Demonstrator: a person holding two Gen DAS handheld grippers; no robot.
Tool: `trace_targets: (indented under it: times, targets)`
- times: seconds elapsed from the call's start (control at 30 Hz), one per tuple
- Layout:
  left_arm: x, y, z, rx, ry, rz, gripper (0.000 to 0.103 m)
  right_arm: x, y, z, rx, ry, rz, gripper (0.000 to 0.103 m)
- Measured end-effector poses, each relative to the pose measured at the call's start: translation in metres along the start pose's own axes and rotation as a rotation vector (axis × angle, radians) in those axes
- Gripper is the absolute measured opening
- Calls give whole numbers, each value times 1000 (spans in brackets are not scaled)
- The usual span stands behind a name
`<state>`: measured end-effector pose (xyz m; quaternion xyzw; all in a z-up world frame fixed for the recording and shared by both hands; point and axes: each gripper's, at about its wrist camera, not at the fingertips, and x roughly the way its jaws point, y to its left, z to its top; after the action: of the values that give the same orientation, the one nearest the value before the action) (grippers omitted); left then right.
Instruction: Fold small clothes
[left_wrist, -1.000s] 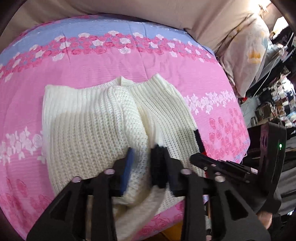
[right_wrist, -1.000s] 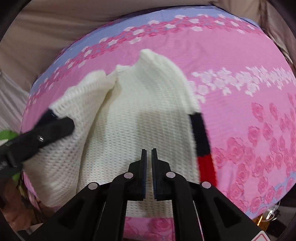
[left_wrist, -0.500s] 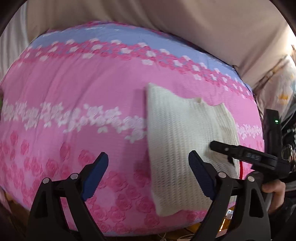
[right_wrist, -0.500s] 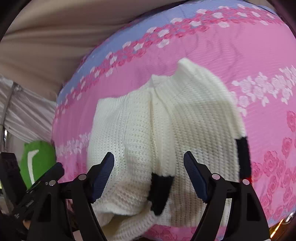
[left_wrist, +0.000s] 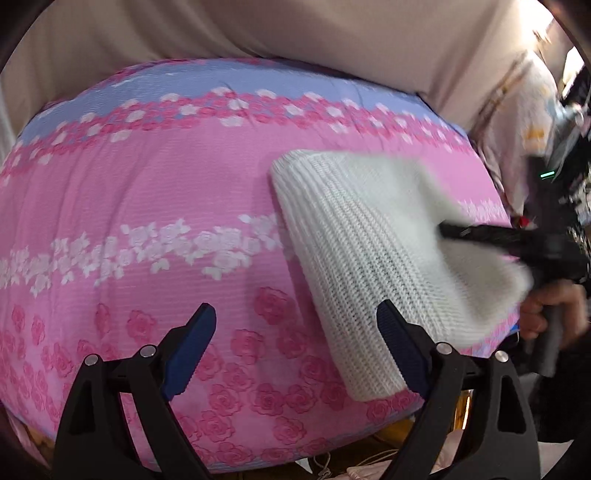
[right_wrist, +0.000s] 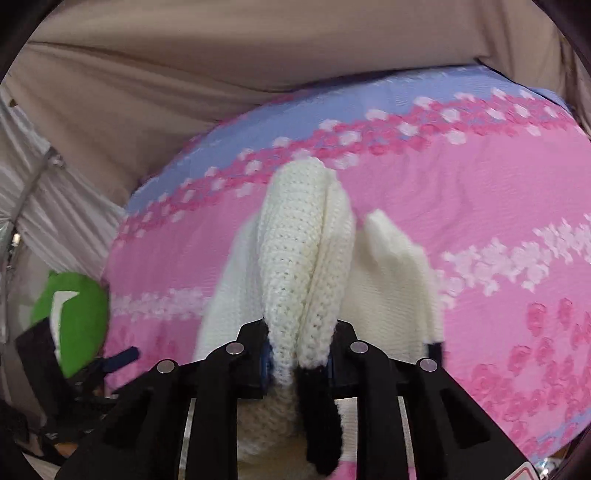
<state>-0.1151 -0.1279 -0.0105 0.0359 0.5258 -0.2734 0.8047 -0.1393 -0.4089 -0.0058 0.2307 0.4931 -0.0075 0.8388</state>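
White knit garment (left_wrist: 369, 258) lies on the right part of the bed (left_wrist: 147, 206), over a pink floral cover, near its front edge. Right tongs (right_wrist: 299, 354) are clamped on a bunched fold of the knit with a black trim strip (right_wrist: 321, 417) hanging down between the fingers; that fold stands lifted off the rest of the garment. Left tongs (left_wrist: 295, 350) are spread wide, holding nothing, hovering above bare cover just left of the garment, right finger overlapping its near corner in view. Step, as I read it: mid-fold, right side carrying an edge or sleeve over the body of the garment. Next move likely calls for laying the lifted part flat across the body and releasing, with the left tongs pinning or taking the near-left corner so the stack does not slide toward the bed edge. Hard to tell: garment type (sweater or similar), how many layers are already folded, and which edge the right tongs actually hold; the knit hides the finger pads. In the left view the right tongs and the hand holding them (left_wrist: 546, 306) are motion-blurred, and the garment's right side is smeared. A green object (right_wrist: 74, 325) at far left of the right view is unidentifiable. Beige fabric (right_wrist: 221, 74) behind the bed.
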Motion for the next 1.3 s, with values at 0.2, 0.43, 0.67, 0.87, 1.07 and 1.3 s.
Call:
trace_targets:
  times: [0.2, 0.43, 0.67, 0.87, 1.07, 1.3]
  targets:
    - [15, -18, 0, 35, 20, 13, 86, 24, -78, -33, 235, 45, 42, 35]
    - [25, -36, -18, 16, 85, 3, 86, -14, -73, -75, 143, 103, 68, 62]
    - [44, -67, -66, 88, 197, -22, 86, 6, -66, -91, 70, 252, 153, 63]
    - [72, -58, -67, 237, 259, -17, 37, 10, -63, -89, 149, 213, 148, 51]
    - [75, -31, -65, 226, 306, -39, 15, -33, -42, -85, 231, 12, 143, 13]
    - [70, -35, -73, 86, 302, 9, 16, 30, -106, -120, 274, 180, 9, 15]
